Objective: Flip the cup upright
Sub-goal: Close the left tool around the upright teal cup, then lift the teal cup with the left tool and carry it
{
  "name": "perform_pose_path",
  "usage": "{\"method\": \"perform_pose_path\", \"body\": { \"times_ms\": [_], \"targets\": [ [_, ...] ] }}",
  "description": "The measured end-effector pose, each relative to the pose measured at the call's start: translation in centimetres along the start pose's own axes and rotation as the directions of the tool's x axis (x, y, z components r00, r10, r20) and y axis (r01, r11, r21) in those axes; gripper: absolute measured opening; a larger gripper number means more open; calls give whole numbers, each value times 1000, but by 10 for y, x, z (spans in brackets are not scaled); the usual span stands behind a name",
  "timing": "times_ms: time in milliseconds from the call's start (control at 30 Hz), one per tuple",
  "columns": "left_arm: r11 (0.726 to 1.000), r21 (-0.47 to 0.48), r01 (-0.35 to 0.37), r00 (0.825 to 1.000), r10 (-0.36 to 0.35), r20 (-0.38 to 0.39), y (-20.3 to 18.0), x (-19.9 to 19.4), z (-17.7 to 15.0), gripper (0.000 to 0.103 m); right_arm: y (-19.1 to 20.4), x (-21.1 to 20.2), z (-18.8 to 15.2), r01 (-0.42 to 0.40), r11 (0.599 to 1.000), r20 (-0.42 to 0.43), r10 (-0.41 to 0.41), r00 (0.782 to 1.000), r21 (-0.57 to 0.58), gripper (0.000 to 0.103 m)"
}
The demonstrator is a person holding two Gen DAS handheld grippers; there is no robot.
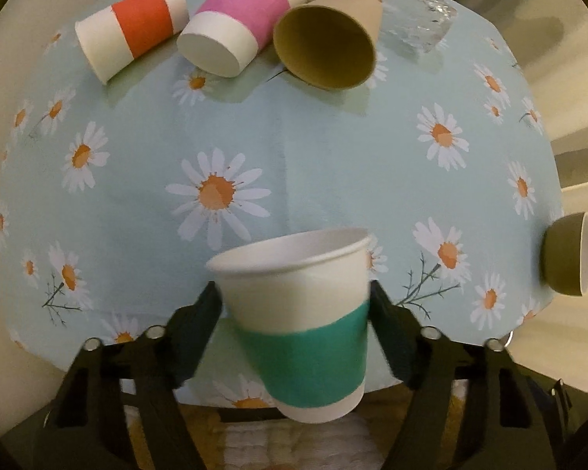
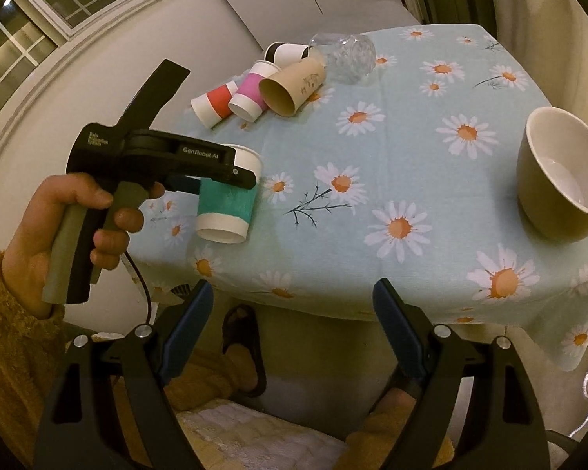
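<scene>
My left gripper is shut on a white paper cup with a teal band. It holds the cup nearly upright, mouth up, just above the near edge of the table. The right wrist view shows the same cup in the left gripper, above the table's near left edge. My right gripper is open and empty, off the table's near edge, well apart from the cup.
On their sides at the far end lie a red-banded cup, a pink-banded cup, a brown cup and a clear glass. An olive mug lies at the right edge. The daisy tablecloth covers the table.
</scene>
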State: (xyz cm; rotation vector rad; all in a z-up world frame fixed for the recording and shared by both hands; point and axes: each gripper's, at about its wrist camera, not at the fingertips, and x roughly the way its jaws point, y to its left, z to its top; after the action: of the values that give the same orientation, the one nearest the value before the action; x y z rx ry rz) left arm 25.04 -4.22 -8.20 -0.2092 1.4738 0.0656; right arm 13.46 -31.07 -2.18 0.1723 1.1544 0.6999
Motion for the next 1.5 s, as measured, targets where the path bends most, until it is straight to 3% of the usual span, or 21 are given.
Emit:
{"method": "perform_pose_path", "body": {
  "times_ms": [300,733,933,1133,1200,1333,1500],
  "targets": [
    [999,3,41,999,-41,18,5,0,1,68,-4,3,0,18,1000,-7,-18,1000,8,83],
    [995,65,80,993,-85,84,16,-35,-34,67,3,5,2,-60,998,-8,60,998,20,83],
    [992,123,40,979,-64,195,22,-68,-64,67,11,4,3,-101,994,-3,102,995,40,83],
    [988,157,-12,930,-46,364,15,-96,-88,68,23,-1,9,-83,996,15,82,997,42,83],
    [987,158,-35,898,-38,439,15,-105,-100,68,28,-4,11,-64,998,29,63,998,27,83],
    [986,161,-47,853,-44,520,18,-118,-114,68,35,-8,18,-57,998,36,56,998,21,83],
    [985,153,-79,761,-40,648,19,-125,-133,68,44,-12,28,-44,999,54,44,998,5,83]
  ]
}}
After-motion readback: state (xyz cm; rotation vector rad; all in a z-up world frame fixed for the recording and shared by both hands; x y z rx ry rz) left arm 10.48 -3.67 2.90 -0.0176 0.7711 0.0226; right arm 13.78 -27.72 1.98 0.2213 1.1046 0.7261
